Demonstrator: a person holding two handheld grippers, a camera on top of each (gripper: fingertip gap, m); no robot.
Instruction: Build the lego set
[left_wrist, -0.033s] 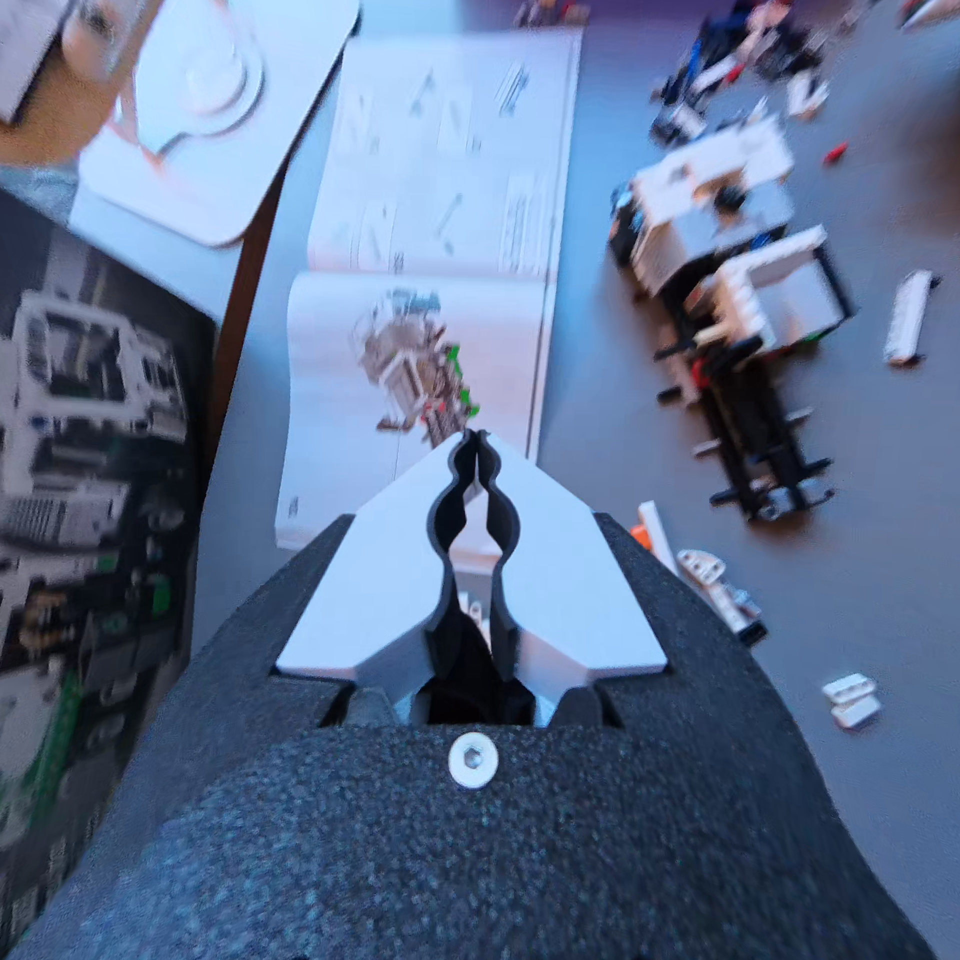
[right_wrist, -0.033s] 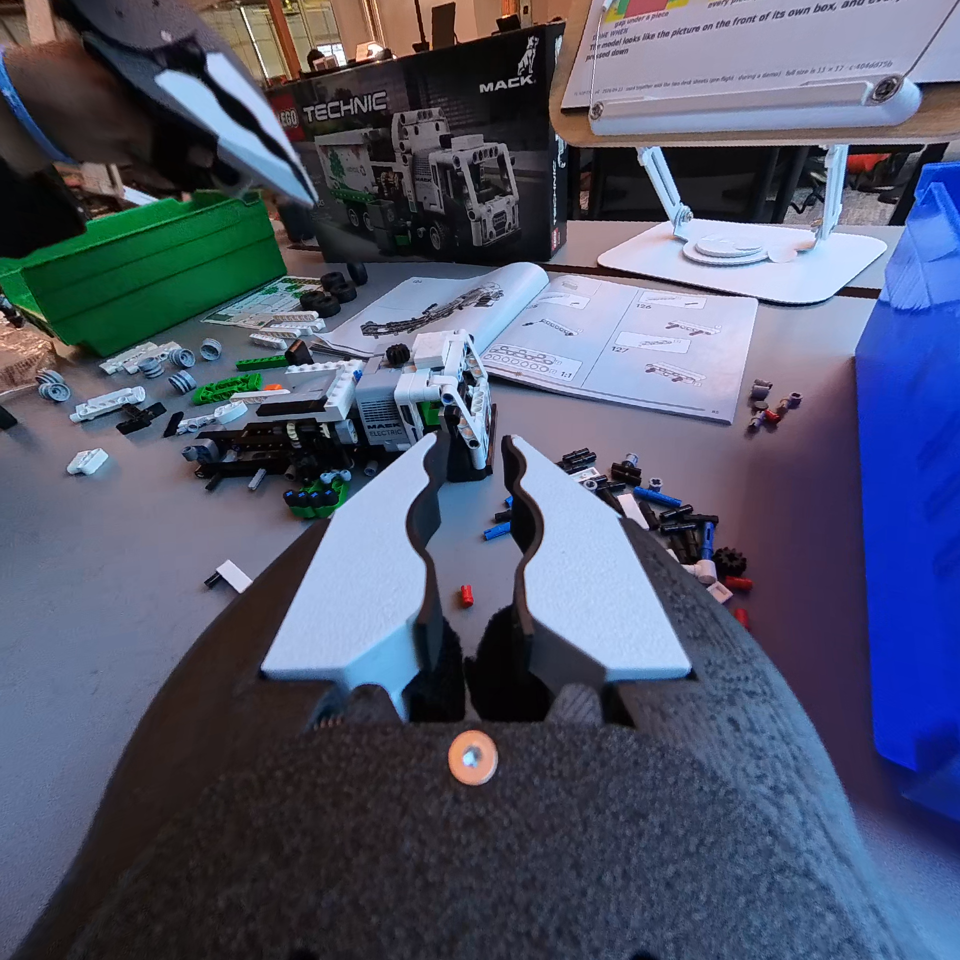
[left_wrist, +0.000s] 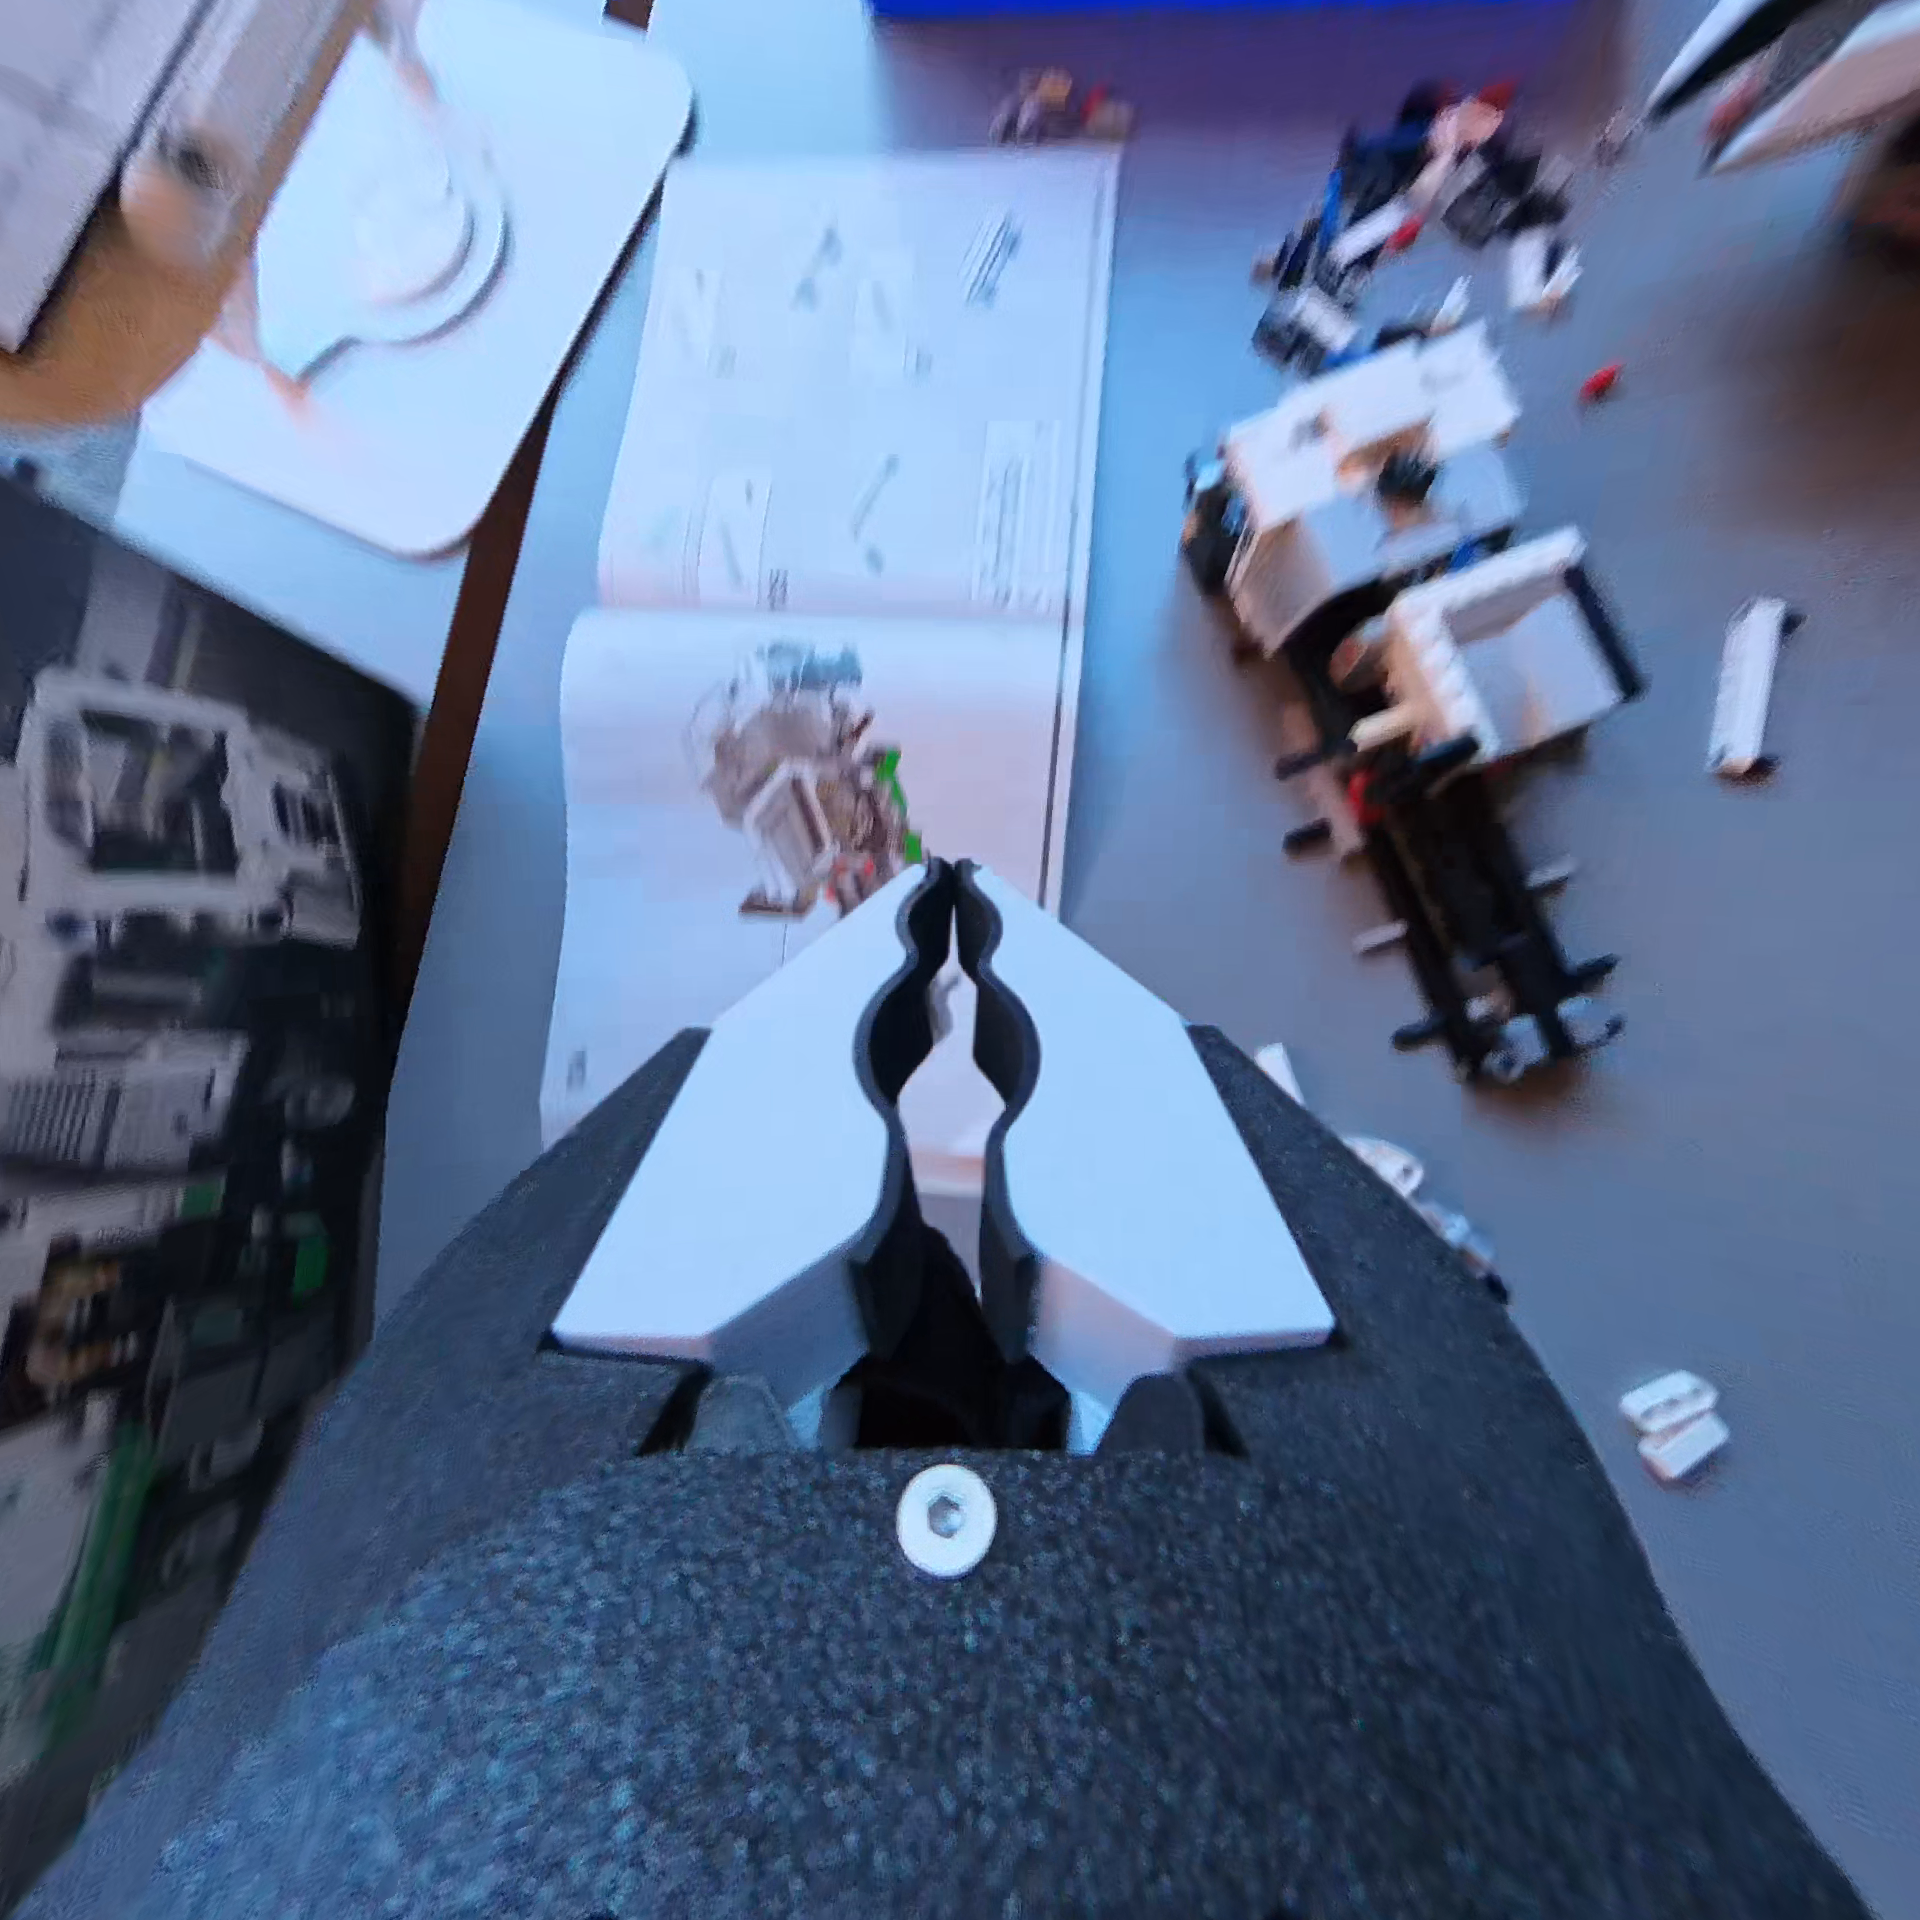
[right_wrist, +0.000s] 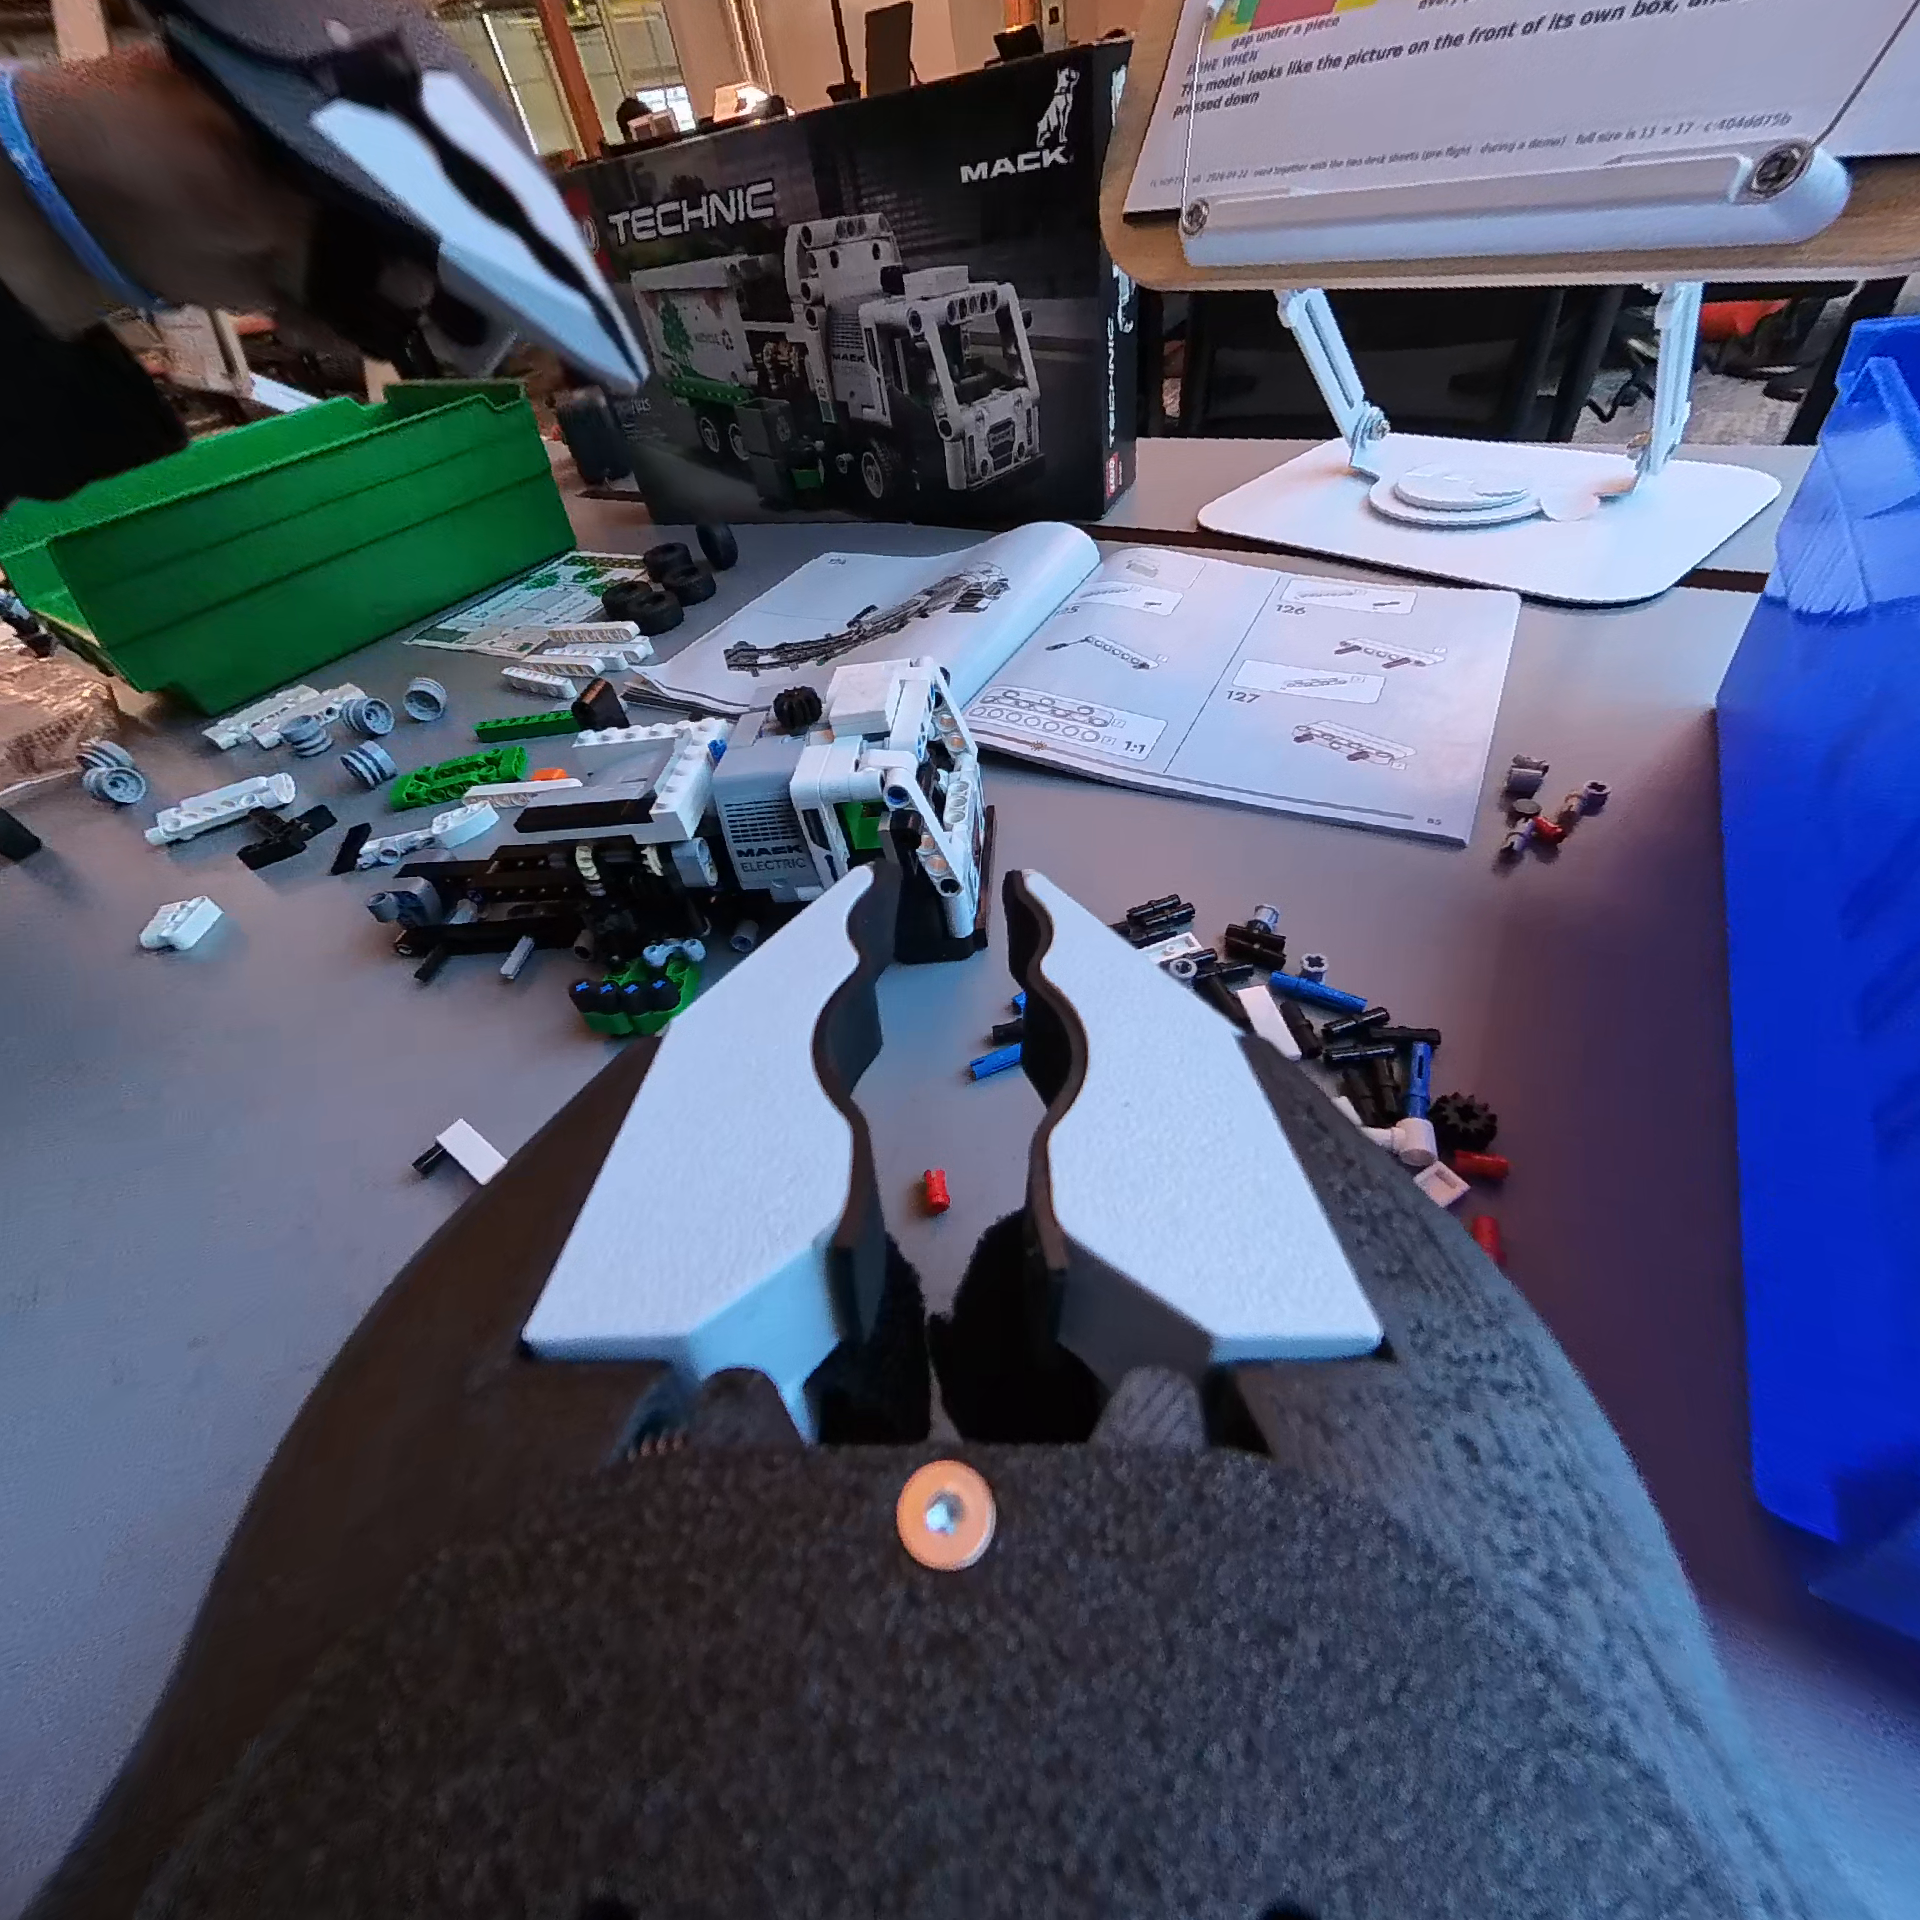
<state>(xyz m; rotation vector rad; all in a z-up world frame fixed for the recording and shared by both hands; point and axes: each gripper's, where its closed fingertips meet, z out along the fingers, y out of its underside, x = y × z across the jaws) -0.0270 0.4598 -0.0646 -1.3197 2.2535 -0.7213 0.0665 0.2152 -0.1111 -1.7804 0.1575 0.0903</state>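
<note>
A half-built white, grey and black lego truck (right_wrist: 717, 831) lies on the grey surface (right_wrist: 208, 1195), its long axis running from 9 to 3 o'clock in the right wrist view, cab end toward 3 o'clock and bare black chassis trailing toward 9; the right gripper (right_wrist: 940, 888) hovers low just short of the cab, fingers parted with nothing between them, a small red pin (right_wrist: 935, 1191) on the surface in the gap; the left gripper (left_wrist: 953, 873) hangs above the open instruction booklet (left_wrist: 862, 416), fingers closed tip to tip on nothing; in that blurred view the truck sits at 2 o'clock; loose black, blue and red pins (right_wrist: 1351, 1029) lie at the right gripper's 2 o'clock; a green bin (right_wrist: 291, 540) stands at 10 o'clock, the set's box (right_wrist: 883, 312) at 12.
</note>
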